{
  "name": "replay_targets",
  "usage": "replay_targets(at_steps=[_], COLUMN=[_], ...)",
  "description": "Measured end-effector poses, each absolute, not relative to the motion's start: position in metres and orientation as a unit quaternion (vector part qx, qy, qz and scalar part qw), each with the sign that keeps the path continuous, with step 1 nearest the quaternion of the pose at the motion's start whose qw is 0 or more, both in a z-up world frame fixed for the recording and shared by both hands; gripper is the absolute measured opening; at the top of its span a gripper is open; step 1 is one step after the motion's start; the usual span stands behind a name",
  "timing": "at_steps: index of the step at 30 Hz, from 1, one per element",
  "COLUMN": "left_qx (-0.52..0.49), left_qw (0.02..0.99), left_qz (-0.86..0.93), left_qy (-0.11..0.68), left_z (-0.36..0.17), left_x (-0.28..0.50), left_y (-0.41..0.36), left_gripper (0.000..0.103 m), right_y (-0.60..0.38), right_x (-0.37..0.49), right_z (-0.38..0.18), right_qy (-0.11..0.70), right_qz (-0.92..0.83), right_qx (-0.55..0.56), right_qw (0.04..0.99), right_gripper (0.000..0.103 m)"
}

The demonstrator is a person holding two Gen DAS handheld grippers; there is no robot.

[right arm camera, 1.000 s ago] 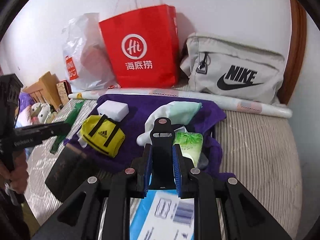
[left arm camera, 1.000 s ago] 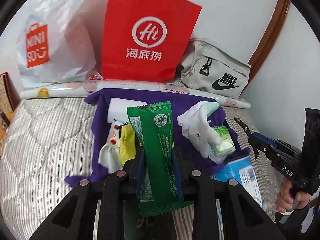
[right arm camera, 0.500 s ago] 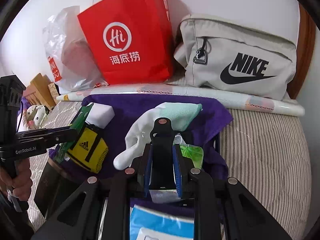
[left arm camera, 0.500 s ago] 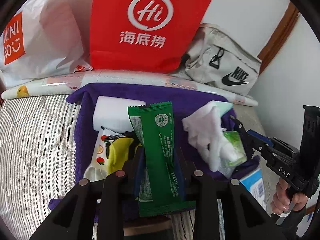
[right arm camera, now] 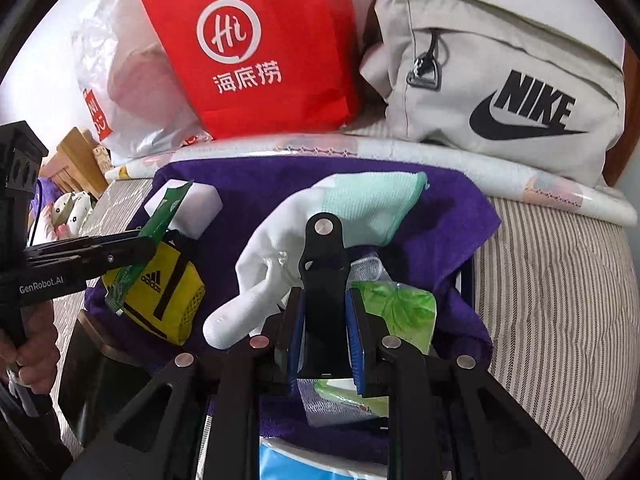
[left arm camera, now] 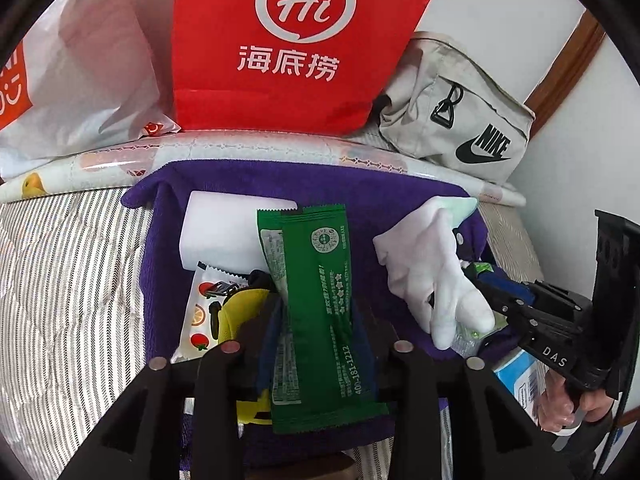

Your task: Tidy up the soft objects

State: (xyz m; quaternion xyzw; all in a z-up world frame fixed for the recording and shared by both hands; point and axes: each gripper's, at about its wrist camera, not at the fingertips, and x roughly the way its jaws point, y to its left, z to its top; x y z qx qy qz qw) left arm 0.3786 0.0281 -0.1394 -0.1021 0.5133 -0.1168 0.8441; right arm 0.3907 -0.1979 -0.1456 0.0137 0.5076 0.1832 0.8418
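My left gripper [left arm camera: 316,320] is shut on a long green sachet [left arm camera: 316,280] and holds it above the purple towel [left arm camera: 360,188]. The sachet also shows in the right wrist view [right arm camera: 160,216]. My right gripper [right arm camera: 324,320] is shut on a black clip-like piece [right arm camera: 324,264], over a white glove [right arm camera: 272,256] and a green tissue pack [right arm camera: 400,308]. On the towel lie a white sponge block [left arm camera: 224,228], a yellow Adidas pouch [right arm camera: 164,292] and a fruit-print packet [left arm camera: 200,312].
A red paper bag [left arm camera: 296,40], a white plastic bag [left arm camera: 80,72] and a grey Nike bag [right arm camera: 500,80] stand at the back against the wall. A rolled printed sheet [left arm camera: 240,148] lies behind the towel. A blue and white box [right arm camera: 312,464] sits near me on the striped mattress [right arm camera: 560,300].
Both grippers have moved forward toward the towel and the bags. The left gripper still holds the green sachet, now over the yellow pouch. The right gripper is now over the glove and tissue pack.
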Motion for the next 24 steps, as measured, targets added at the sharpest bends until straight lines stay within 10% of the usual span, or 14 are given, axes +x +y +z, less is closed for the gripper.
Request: replay_targets(at_steps=[5, 14, 24], left_qx=[-0.094, -0.095, -0.111], left_qw=[0.846, 0.854, 0.867], left_qz=[-0.107, -0.094, -0.095], left_qy=[0.514, 0.502, 0.477], left_z=[-0.136, -0.115, -0.076], left_x=[0.377, 0.345, 0.258], left_y=[0.026, 0.035, 0.039], left_gripper=[0.055, 0.056, 0.064], right_y=[-0.202, -0.214, -0.224], right_x=[0.387, 0.361, 0.284], right_z=[-0.141, -0.107, -0.052], right_qy=[0.505, 0.487, 0.455], right_qz=[0.18, 0.167, 0.139], right_qx=[0.023, 0.029, 0.017], right_qw=[0.844, 0.856, 0.879], right_gripper=[0.053, 0.056, 0.087])
